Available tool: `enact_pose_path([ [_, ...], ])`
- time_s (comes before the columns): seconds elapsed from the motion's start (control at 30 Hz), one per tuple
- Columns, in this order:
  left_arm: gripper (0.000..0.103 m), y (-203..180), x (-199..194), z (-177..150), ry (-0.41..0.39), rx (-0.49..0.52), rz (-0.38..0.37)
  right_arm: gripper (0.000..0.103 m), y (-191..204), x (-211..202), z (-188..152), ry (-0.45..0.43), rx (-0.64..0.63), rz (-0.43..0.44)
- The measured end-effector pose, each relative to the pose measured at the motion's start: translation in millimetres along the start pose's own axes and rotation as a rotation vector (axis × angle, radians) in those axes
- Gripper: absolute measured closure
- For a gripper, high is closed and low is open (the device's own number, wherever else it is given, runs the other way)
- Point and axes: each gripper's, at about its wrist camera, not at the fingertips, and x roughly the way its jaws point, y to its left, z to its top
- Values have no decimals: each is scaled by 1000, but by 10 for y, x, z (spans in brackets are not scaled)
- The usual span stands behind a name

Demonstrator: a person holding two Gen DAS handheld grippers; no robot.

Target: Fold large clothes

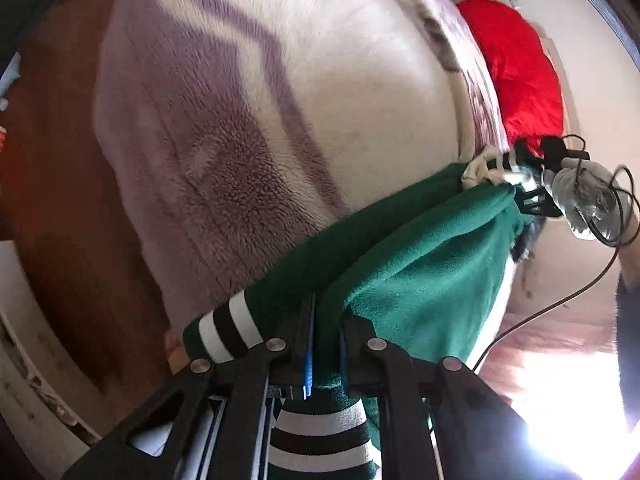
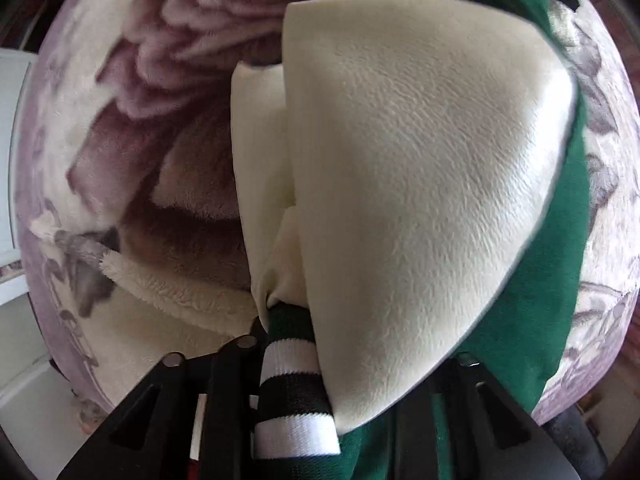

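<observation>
A green jacket (image 1: 420, 256) with cream sleeves and black-and-white striped ribbing hangs stretched between my two grippers above a bed. My left gripper (image 1: 326, 320) is shut on the jacket's green fabric beside a striped band (image 1: 224, 330). My right gripper (image 1: 520, 184) shows at the far end of the jacket in the left wrist view, shut on it. In the right wrist view my right gripper (image 2: 320, 344) is shut on the jacket at a striped cuff (image 2: 296, 392); a cream sleeve (image 2: 420, 152) and green fabric (image 2: 540, 280) drape over it and hide its right finger.
A cream and mauve floral fleece blanket (image 1: 248, 120) covers the bed under the jacket; it also shows in the right wrist view (image 2: 140, 140). A red pillow (image 1: 516, 68) lies at the bed's far end. A black cable (image 1: 560, 300) trails from the right gripper. White furniture (image 2: 12, 160) stands at left.
</observation>
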Motion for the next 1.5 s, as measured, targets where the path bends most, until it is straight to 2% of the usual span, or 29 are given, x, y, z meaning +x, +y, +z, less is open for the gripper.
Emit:
enact_pose_path([
  [0.03,92,35,1,19,18,-19,-23,49,49,4,27,18,-25,15],
  [0.07,91,77,-21,14,40,-49,-75,28,90,-6,57,47,-51,59],
  [0.1,83,115,-64,-2,48,-73,-100,16,110,-26,84,80,-73,126],
  [0.13,77,129,-115,-23,47,-81,-91,16,109,-71,101,116,-102,187],
  [0.17,65,149,-183,-66,40,-92,-103,16,68,-151,105,151,-129,260],
  [0.2,47,162,-269,-118,28,-103,-121,16,11,-207,100,167,-142,312],
  [0.23,41,161,-313,-126,20,-105,-120,16,-86,-293,77,178,-158,355],
  [0.33,41,107,-353,-212,41,-77,-112,16,-541,-544,-78,167,-185,450],
  [0.37,41,46,-291,-223,62,-43,-75,16,-705,-595,-148,157,-189,448],
  [0.4,42,-38,-200,-267,77,16,1,16,-853,-633,-195,149,-186,462],
  [0.47,87,-130,-164,-274,52,77,84,16,-1231,-654,-349,138,-184,480],
  [0.5,87,-146,-133,-263,42,89,119,16,-1369,-651,-395,124,-179,472],
  [0.6,89,-38,-205,-145,-11,38,146,16,-1831,-647,-530,64,-163,417],
  [0.7,88,18,-245,-84,9,17,130,16,-2217,-633,-514,19,-128,389],
  [0.77,82,-37,-315,-108,56,-24,106,16,-2432,-633,-452,4,-105,387],
  [0.83,76,-138,-505,-194,45,-61,43,16,-2591,-687,-343,-26,-88,400],
  [0.87,61,-187,-567,-228,34,-69,32,16,-2636,-710,-276,-43,-83,414],
  [0.9,45,-291,-688,-281,7,-74,20,16,-2692,-734,-184,-62,-73,433],
  [0.97,44,-439,-782,-287,-41,-69,3,16,-2713,-720,43,-100,-59,468],
  [1.03,44,-775,-814,-244,-68,-18,10,16,-2785,-640,389,-160,-28,493],
  [1.17,43,-1463,-395,123,-82,124,23,16,-2771,-230,1056,-155,59,589],
  [1.2,43,-1628,-291,205,-86,164,21,20,-2765,-82,1179,-104,71,658],
  [1.23,43,-1867,-141,345,-85,223,19,34,-2783,27,1229,-55,107,727],
  [1.27,43,-2041,-35,429,-95,267,28,56,-2820,118,1231,7,155,770],
  [1.3,43,-2308,130,585,-110,326,24,70,-2863,114,1209,33,157,759],
  [1.37,43,-2643,372,813,-112,402,35,70,-2996,37,1167,58,154,746],
  [1.43,43,-3028,716,1077,-110,491,37,70,-3197,-106,1163,35,174,729],
  [1.47,43,-3213,916,1200,-105,524,63,62,-3323,-190,1193,-4,190,753],
  [1.5,43,-3320,1051,1290,-98,548,71,40,-3417,-261,1268,-60,203,761],
])
